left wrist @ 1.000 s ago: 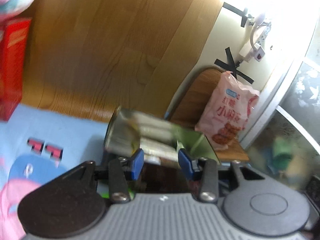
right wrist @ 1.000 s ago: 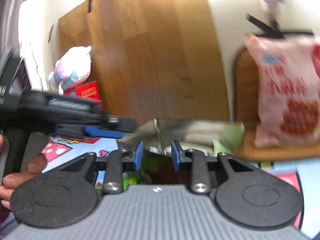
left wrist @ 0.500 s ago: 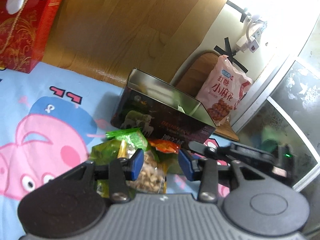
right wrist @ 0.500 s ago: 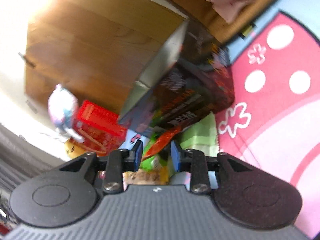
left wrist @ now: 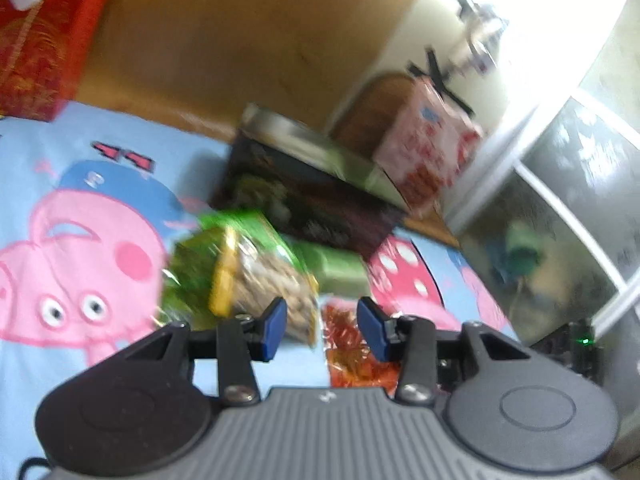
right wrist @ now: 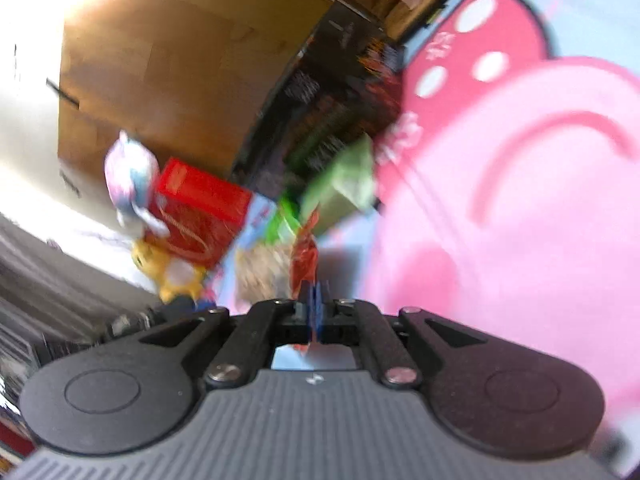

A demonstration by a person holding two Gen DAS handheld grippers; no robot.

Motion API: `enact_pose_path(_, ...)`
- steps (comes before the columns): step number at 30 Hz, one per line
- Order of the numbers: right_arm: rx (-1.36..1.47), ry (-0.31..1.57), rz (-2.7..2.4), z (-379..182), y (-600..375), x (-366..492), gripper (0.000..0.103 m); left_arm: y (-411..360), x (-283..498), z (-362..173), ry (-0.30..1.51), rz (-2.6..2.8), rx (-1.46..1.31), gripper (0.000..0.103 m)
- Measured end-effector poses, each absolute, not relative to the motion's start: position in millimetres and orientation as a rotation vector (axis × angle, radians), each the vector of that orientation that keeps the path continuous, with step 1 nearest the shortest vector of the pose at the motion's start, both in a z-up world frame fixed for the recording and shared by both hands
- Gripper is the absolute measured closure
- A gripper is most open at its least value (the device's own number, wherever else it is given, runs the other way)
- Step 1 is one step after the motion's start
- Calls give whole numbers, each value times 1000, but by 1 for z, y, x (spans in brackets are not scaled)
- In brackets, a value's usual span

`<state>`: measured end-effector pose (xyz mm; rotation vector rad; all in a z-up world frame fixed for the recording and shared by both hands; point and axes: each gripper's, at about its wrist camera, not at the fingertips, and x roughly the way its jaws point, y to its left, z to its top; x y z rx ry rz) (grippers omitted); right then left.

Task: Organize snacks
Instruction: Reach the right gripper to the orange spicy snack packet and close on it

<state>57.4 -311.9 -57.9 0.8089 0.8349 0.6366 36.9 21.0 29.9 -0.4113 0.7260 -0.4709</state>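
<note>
1. The right gripper (right wrist: 314, 300) has just been closing and its jaws now pinch the near edge of the red snack packet (right wrist: 305, 256); half a second ago that packet lay between open jaws, so the grasp looks made and lifting it is probably next.
2. The left gripper (left wrist: 322, 330) stands part open on nothing, as before; it has dropped closer to the snack pile, which now sits just ahead of its fingers.
3. The red packet (left wrist: 356, 344) is thin, crinkly and glossy; it lies on the cartoon mat (left wrist: 80, 248) beside a green-and-yellow nut bag (left wrist: 248, 272) and a pale green packet (left wrist: 340, 268).
4. All 3 lie just in front of the dark open tin (left wrist: 316, 196), which stands at the mat's far edge; it is the likely destination.
5. Both views are blurred; finer print is unreadable.
</note>
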Motion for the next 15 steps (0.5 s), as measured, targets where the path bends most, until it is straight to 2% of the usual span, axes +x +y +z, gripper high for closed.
enact_pose_path(5, 657, 792, 669, -55, -313, 20, 99, -14, 31, 16, 792, -563, -335, 64)
enact_pose_path(7, 566, 776, 670, -52, -305, 14, 94, -25, 30, 11, 814, -570, -304, 59)
enact_pose_path(9, 504, 751, 656, -47, -301, 10, 92, -31, 29, 9, 826, -565, -286, 59)
enact_pose_path(13, 516, 732, 650, -49, -307, 16, 80, -31, 29, 9, 832, -523, -280, 59)
enact_pose_path(15, 544, 735, 647, -52, -309, 22, 77, -26, 31, 9, 834, -495, -295, 53)
